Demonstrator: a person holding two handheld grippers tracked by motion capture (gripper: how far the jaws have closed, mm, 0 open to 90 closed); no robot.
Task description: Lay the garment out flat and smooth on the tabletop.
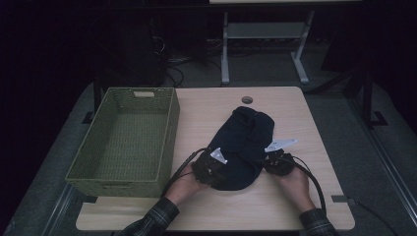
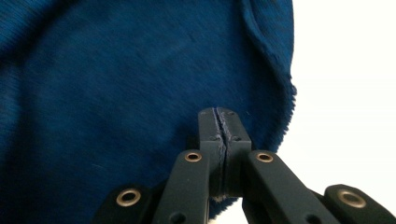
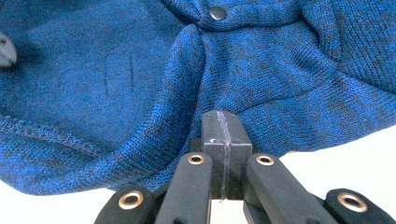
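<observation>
Pinched flat between the closed jaws of the left gripper [image 1: 210, 168] and the right gripper [image 1: 278, 163], the near hem of a dark blue knit garment [image 1: 242, 146] is held at two spread points, apparently for lifting, as it lies on the desk [image 1: 290, 206] just right of the green wicker basket [image 1: 112, 180].

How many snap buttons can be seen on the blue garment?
1. A dark snap button sits near the top of the right gripper view, on a fold of the blue garment. More may be hidden in the folds.
</observation>
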